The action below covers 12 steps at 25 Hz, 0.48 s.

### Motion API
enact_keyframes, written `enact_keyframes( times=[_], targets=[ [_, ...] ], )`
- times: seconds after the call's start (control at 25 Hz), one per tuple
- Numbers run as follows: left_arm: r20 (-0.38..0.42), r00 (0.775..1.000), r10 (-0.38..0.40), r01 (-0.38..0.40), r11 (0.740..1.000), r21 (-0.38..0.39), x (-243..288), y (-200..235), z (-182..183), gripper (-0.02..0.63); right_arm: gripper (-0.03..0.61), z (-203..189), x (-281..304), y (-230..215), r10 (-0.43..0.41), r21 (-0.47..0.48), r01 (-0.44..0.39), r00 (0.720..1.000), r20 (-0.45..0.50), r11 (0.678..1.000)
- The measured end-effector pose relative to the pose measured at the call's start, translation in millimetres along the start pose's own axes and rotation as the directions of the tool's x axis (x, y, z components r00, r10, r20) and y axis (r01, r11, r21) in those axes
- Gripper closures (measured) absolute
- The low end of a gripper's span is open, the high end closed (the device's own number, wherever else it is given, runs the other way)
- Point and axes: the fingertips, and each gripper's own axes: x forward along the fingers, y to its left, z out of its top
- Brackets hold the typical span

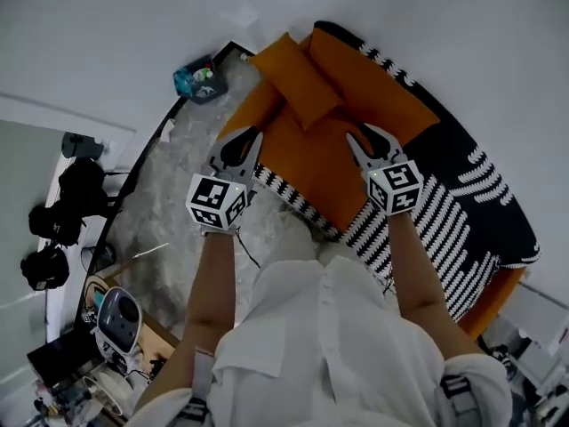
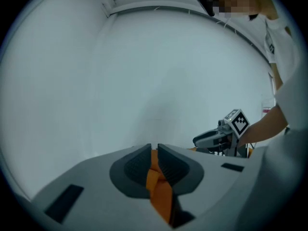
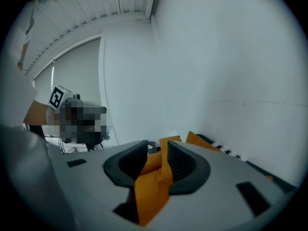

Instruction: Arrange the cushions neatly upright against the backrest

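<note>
A large orange cushion (image 1: 313,163) lies flat on the sofa seat in the head view. My left gripper (image 1: 252,133) is shut on its left edge, and orange fabric shows pinched between the pads (image 2: 166,165) in the left gripper view. My right gripper (image 1: 357,132) holds the cushion's right edge, with a bunched orange fold (image 3: 153,177) filling the space between its jaws. A smaller orange cushion (image 1: 298,78) lies tilted beyond the grippers. Another orange cushion (image 1: 373,83) lies behind it, near the striped backrest edge (image 1: 391,65).
A black-and-white striped throw (image 1: 462,203) covers the sofa's right side. A blue basket (image 1: 199,78) sits on the marbled floor (image 1: 178,203) at the sofa's far left corner. Dark camera gear (image 1: 62,212) and a cluttered desk (image 1: 120,323) stand at the left. White walls surround the sofa.
</note>
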Motion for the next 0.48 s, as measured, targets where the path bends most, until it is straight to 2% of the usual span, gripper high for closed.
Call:
enact_keyframes(
  times=[0.24,0.48],
  targets=[
    [-0.052,0.999,-0.001,-0.001,0.999,-0.034,52.7,44.6,-21.8,0.571,0.431,-29.7,71.7,-25.1,0.007,0.019,-0.004,0.991,-0.134,1.0],
    [-0.097,0.995,-0.011,0.004,0.997,-0.076,84.4,82.0,-46.0,0.571,0.417,-78.7,148.7,-45.4,0.012,0.028,-0.004,0.953,-0.304,1.0]
  ],
)
